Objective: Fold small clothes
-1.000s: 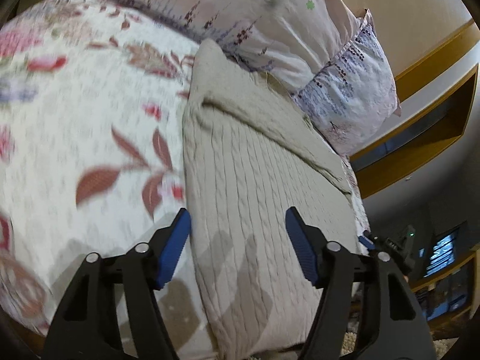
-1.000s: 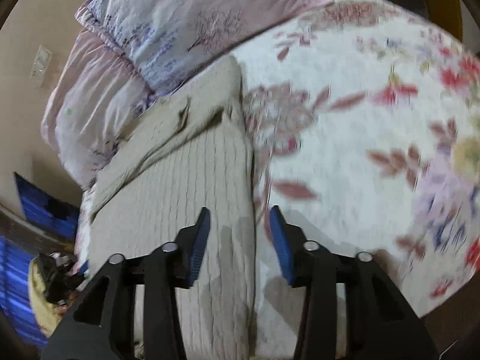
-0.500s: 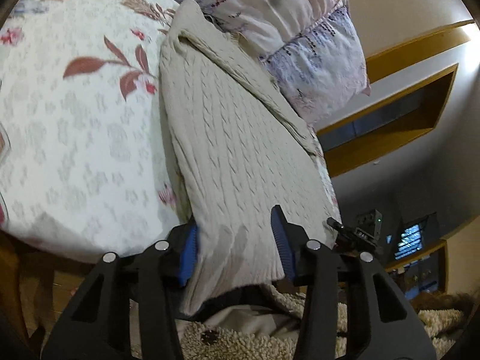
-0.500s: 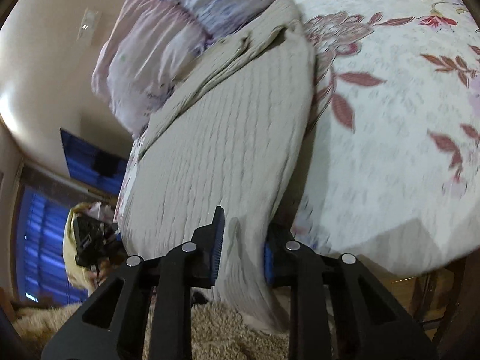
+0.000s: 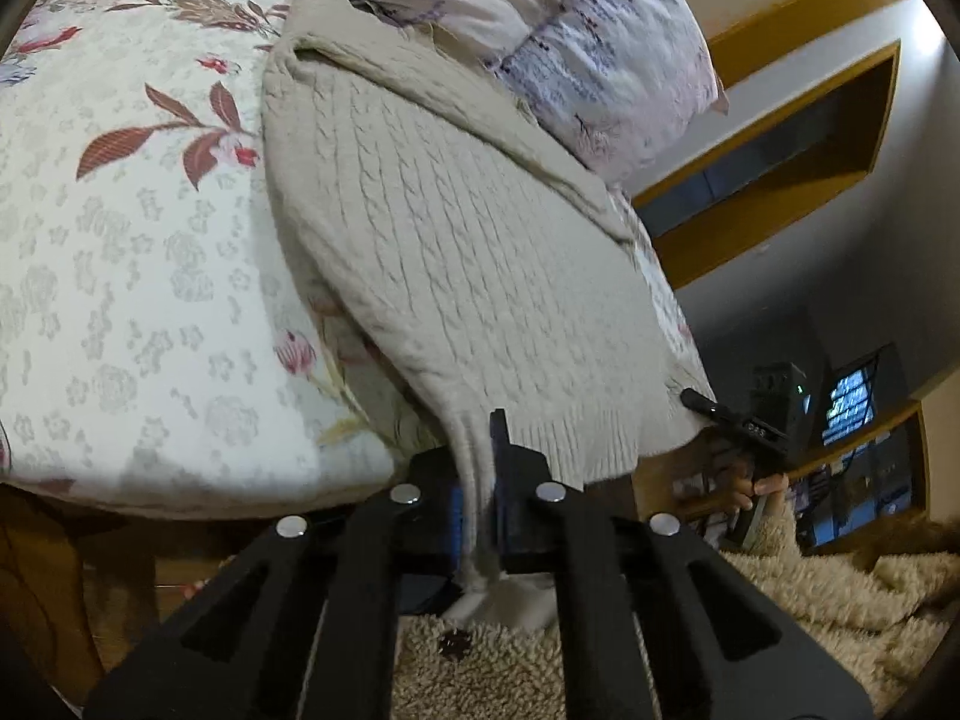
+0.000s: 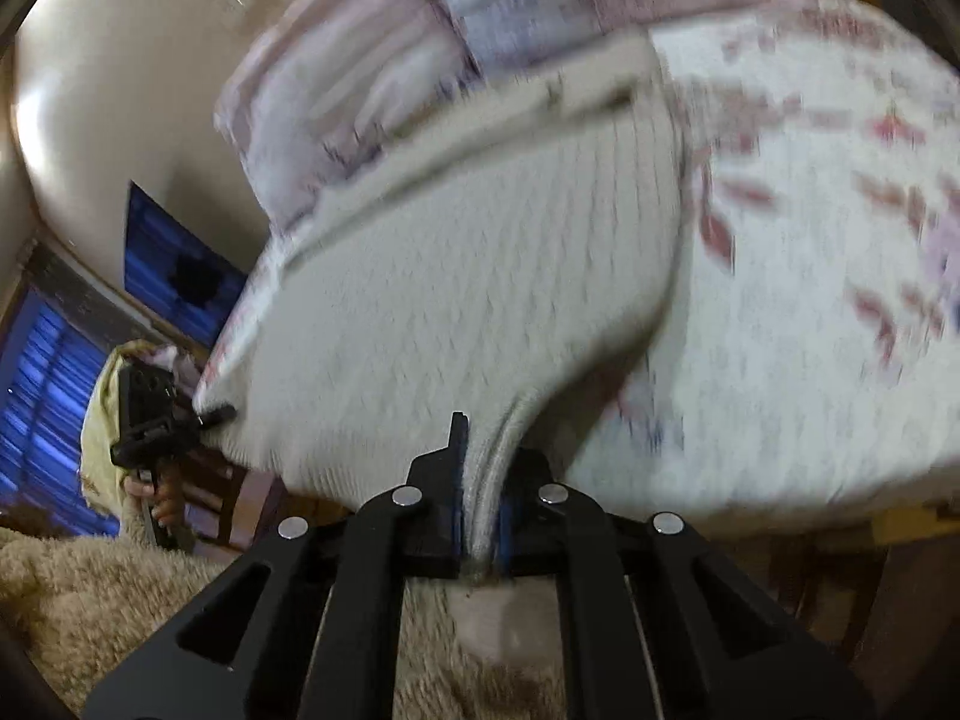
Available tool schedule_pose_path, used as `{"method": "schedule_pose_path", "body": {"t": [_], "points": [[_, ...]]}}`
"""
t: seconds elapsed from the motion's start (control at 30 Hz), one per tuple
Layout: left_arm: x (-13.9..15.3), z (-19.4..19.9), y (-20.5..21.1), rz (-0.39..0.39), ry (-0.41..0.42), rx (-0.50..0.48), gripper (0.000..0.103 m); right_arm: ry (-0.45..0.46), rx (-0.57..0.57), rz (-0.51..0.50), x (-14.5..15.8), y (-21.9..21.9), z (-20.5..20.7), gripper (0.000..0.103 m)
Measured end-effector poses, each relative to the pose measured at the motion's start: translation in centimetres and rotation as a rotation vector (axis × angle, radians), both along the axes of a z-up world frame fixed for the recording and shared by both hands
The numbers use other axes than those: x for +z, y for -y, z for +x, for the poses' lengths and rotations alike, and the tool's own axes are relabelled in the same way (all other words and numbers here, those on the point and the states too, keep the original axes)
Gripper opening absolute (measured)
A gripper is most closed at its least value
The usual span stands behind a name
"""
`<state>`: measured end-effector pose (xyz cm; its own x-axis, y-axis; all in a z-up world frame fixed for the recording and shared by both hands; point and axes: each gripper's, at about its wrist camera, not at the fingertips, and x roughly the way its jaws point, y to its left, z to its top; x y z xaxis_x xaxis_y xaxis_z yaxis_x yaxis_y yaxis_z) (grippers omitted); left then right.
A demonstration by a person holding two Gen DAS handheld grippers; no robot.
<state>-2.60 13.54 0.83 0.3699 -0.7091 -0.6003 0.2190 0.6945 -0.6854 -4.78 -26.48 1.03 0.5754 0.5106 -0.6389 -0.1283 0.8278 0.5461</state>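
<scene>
A cream cable-knit sweater (image 5: 456,252) lies lengthwise on the floral bedspread (image 5: 120,300), its hem hanging over the bed's near edge. My left gripper (image 5: 477,480) is shut on one bottom corner of the hem. My right gripper (image 6: 480,492) is shut on the other bottom corner of the sweater (image 6: 480,300); that view is blurred. Each gripper shows small in the other's view, the right one (image 5: 738,426) and the left one (image 6: 156,420), both at the hem.
Pillows (image 5: 570,30) lie against the sweater's far end near the wall. The bed's edge and wooden frame (image 5: 72,570) are just below the grippers. A shaggy beige rug (image 5: 810,588) covers the floor. Wooden shelves (image 5: 780,138) and a lit screen (image 5: 852,402) stand at the right.
Both grippers dropped from over the sweater to the bed's near edge and closed on the hem corners. The hem is now drawn off the bed edge.
</scene>
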Motion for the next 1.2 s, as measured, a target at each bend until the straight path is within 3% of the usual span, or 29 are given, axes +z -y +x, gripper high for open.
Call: {"method": "schedule_pose_path", "body": {"t": [0.17,0.4,0.63,0.97,1.2], "points": [[1.9,0.9,-1.2,0.015,0.074,0.082,0.006,0.184,-0.08,-0.104,3.3,0.0,0.8,0.008],[4.4,3.4,-3.6,-0.008,0.137,0.248,0.006,0.309,-0.157,-0.265,5.3,-0.4,3.0,0.008],[7.8,7.0,-3.2,0.077,0.24,0.317,0.006,0.428,-0.214,-0.395,8.2,-1.6,6.0,0.007],[12.0,15.7,-1.5,0.189,0.35,0.331,0.006,0.474,-0.253,-0.464,10.1,-1.6,12.2,0.007],[10.9,22.1,-0.9,0.222,0.328,0.348,0.006,0.452,-0.298,-0.402,9.5,-0.5,17.6,0.007]]}}
